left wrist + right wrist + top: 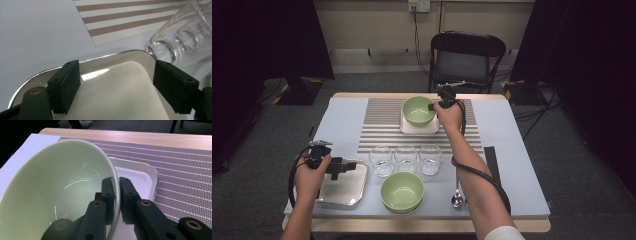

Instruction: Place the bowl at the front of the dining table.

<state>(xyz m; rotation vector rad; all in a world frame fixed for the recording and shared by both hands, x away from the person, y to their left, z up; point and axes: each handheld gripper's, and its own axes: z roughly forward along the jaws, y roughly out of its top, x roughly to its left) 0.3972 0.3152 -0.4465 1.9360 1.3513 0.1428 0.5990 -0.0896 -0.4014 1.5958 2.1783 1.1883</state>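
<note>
Near the table's front edge a bowl [402,191] sits untouched. The right gripper [117,195] pinches the rim of the far bowl [418,110] on its tray [432,128]: glazed, rigid, slippery, breakable. The left gripper [116,82] gapes over a steel tray [37,77].

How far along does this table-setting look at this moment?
Looks done: three glasses stand in a row and a spoon lies by the near green bowl. In hand: the right gripper is shut on the far green bowl rim, over the white tray. Left: the left gripper hangs open over the silver tray.
</note>
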